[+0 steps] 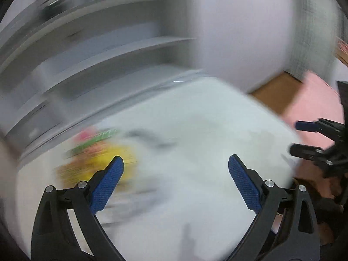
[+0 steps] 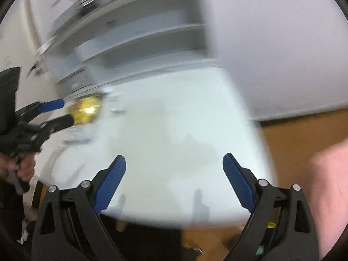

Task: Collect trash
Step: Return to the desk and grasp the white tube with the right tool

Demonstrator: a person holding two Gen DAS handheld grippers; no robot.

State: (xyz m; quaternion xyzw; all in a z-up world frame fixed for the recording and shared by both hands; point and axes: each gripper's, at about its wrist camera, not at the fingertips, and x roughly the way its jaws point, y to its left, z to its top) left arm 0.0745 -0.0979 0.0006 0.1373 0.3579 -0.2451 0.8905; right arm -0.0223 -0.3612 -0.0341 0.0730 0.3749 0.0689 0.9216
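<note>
Left wrist: blurred yellow wrapper (image 1: 97, 163) on white table (image 1: 195, 130), shelves (image 1: 97, 50) behind.

White table (image 2: 174, 130), grey shelving (image 1: 97, 54), pale wall (image 2: 271, 43), wooden floor (image 2: 304, 134)

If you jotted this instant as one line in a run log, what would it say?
left gripper: open, empty | right gripper: open, empty | yellow wrapper: on white table, uncollected | views: blurred
</note>
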